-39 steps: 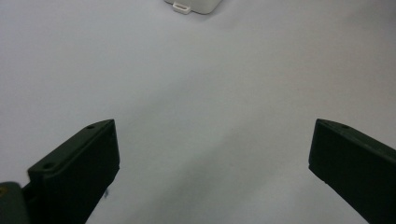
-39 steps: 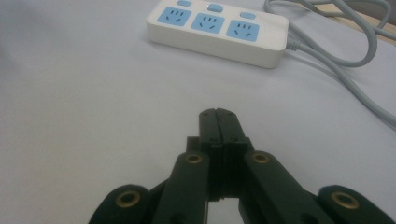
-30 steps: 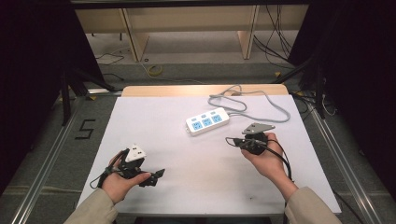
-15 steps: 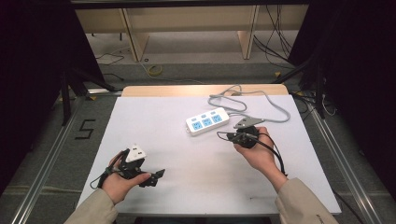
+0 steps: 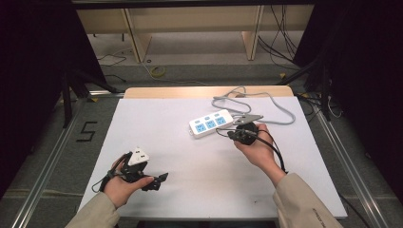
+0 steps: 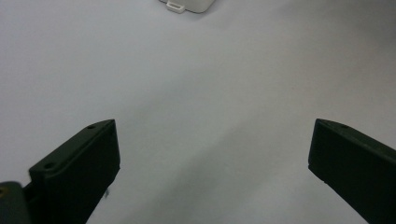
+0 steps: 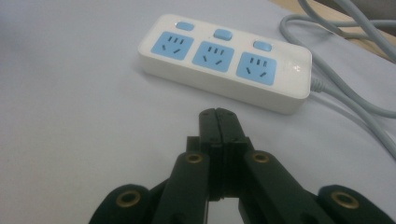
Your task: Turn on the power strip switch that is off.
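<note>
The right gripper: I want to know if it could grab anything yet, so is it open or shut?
Shut. In its own view the right gripper has its two black jaws pressed together, nothing between them, just short of the power strip.

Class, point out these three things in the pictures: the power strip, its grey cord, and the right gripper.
power strip (image 7: 224, 63), right gripper view, middle blue socket.
grey cord (image 7: 355, 109), right gripper view, stretch beside the strip.
right gripper (image 7: 219, 122), right gripper view, closed jaw tips.

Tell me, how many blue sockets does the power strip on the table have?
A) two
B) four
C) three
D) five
C: the right gripper view shows the power strip with three blue sockets in a row, each with a blue button beside it.
</note>
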A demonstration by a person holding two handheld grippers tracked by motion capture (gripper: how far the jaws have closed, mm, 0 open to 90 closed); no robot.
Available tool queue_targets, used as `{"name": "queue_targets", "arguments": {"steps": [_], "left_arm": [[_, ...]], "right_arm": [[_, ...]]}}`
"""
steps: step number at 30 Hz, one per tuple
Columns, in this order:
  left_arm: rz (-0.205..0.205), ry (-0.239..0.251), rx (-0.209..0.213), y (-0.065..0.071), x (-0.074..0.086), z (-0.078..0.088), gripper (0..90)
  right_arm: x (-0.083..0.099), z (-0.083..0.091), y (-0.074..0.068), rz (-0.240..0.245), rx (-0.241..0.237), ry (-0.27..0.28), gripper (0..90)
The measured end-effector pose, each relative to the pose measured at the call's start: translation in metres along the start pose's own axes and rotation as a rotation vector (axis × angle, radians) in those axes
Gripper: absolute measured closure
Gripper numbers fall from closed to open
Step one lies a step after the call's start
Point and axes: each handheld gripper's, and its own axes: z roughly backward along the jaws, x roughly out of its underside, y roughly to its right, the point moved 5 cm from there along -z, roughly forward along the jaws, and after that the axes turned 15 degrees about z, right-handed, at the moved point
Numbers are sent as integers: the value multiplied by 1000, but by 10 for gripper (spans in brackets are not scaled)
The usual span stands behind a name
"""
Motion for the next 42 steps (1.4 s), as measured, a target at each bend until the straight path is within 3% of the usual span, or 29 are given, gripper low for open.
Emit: {"name": "queue_targets", "arguments": {"steps": [21,42], "left_arm": [[-1,3,5,2,0,-1,21],[-3,0,10,2,0,-1,24]], "right_arm": [[-33,-22,15,4,8,-6,900],[-39,-45,21,-4,12,-41,900]]}}
